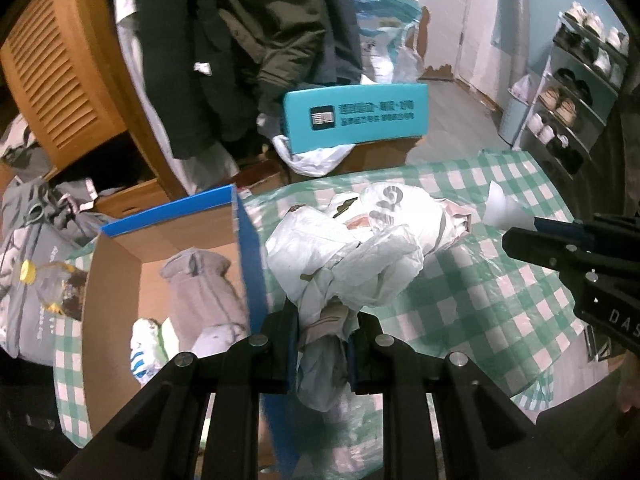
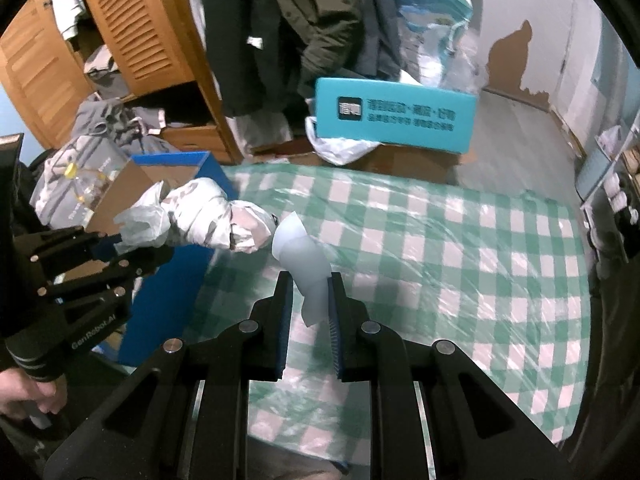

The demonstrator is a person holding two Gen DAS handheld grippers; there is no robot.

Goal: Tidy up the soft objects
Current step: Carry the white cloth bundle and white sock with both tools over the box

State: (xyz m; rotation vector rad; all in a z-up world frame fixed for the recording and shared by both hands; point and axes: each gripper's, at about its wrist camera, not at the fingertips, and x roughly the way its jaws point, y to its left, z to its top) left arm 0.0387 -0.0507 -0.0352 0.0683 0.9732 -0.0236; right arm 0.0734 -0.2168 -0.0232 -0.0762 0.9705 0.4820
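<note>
The left gripper point(image 1: 323, 344) has its jaws clamped on a crumpled white plastic-wrapped bundle point(image 1: 360, 248), held above the green-and-white checked counter point(image 1: 500, 280) beside an open blue-edged cardboard box point(image 1: 168, 264) — a grey garment point(image 1: 204, 284) lies inside. The right gripper point(image 2: 308, 312) has its jaws clamped on a pale translucent plastic scrap point(image 2: 304, 256). Farther back stands a teal printed box point(image 1: 356, 118).

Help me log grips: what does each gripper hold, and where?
Left gripper pinches the white plastic-bagged bundle by its near end. Right gripper pinches a thin white plastic piece by its lower end.
</note>
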